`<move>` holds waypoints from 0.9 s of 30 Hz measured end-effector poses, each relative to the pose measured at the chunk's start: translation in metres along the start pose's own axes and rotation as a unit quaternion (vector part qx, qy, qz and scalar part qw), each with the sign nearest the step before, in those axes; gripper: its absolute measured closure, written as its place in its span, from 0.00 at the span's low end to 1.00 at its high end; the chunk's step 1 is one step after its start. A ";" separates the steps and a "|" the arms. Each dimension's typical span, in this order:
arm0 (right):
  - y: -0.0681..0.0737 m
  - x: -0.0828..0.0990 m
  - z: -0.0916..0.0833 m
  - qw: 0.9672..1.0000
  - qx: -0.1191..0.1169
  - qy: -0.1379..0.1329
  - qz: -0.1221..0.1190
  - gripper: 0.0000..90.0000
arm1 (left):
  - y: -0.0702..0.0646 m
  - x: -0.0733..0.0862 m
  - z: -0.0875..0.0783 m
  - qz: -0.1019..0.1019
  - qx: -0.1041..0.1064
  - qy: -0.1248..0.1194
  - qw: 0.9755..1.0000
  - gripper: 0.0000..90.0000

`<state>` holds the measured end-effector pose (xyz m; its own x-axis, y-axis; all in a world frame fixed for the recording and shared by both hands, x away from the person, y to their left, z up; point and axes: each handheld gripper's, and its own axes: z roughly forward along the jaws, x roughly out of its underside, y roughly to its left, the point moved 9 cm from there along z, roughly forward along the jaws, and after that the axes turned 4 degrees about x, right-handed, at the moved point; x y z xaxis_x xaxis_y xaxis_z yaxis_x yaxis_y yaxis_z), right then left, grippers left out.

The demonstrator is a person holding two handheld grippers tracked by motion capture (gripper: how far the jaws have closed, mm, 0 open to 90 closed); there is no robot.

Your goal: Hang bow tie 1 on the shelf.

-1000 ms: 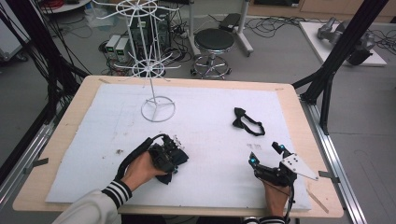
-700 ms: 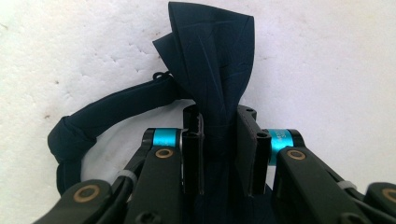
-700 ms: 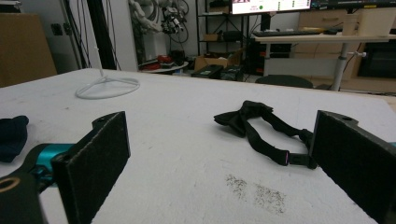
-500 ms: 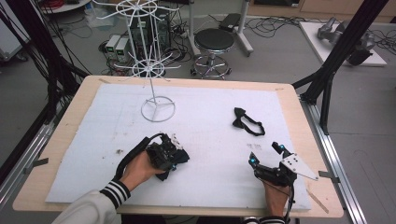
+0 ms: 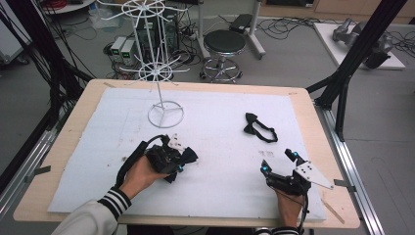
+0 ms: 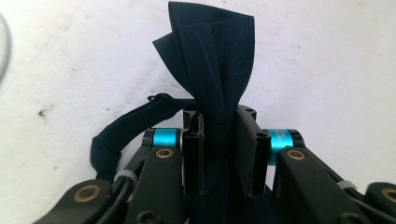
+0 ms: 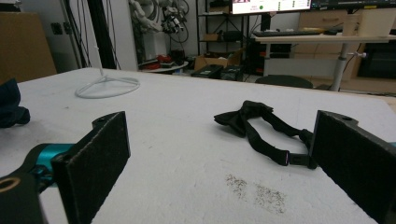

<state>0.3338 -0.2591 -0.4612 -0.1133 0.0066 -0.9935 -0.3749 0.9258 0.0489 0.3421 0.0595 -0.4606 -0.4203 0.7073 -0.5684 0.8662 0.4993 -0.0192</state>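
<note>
Nearby, white wire rack (image 5: 161, 73) and black bow tie (image 5: 259, 127).

Even, diffuse overhead light is seen throughout; shadows are faint. The white worktop (image 5: 225, 147) is rendered bright without glare. Slight softness is noted in all pictures.

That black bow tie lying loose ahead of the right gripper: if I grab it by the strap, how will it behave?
Probably floppy: the black bow tie lies slack on the white mat, its strap curled in a loose loop. It looks like light cloth, so the bow would likely dangle and swing. It seems unlikely to slip, since the open right gripper has rough-looking pads.
</note>
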 end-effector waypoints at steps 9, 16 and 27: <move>0.000 0.000 0.000 1.000 0.000 0.000 0.000 0.05 | 0.015 -0.005 -0.024 -0.016 -0.019 -0.062 0.998 0.82; 0.000 0.000 0.000 1.000 0.001 0.000 -0.001 0.05 | 0.026 -0.006 -0.042 -0.021 -0.024 -0.104 0.994 0.82; 0.000 0.000 0.000 1.000 0.001 0.001 -0.001 0.05 | 0.038 -0.013 -0.066 -0.025 -0.034 -0.157 0.987 0.82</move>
<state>0.3337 -0.2590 -0.4614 -0.1151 0.0046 -0.9933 -0.3738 0.9263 0.0476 0.3628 0.1023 -0.3991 -0.3485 0.4966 -0.7950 0.8219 0.5696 -0.0045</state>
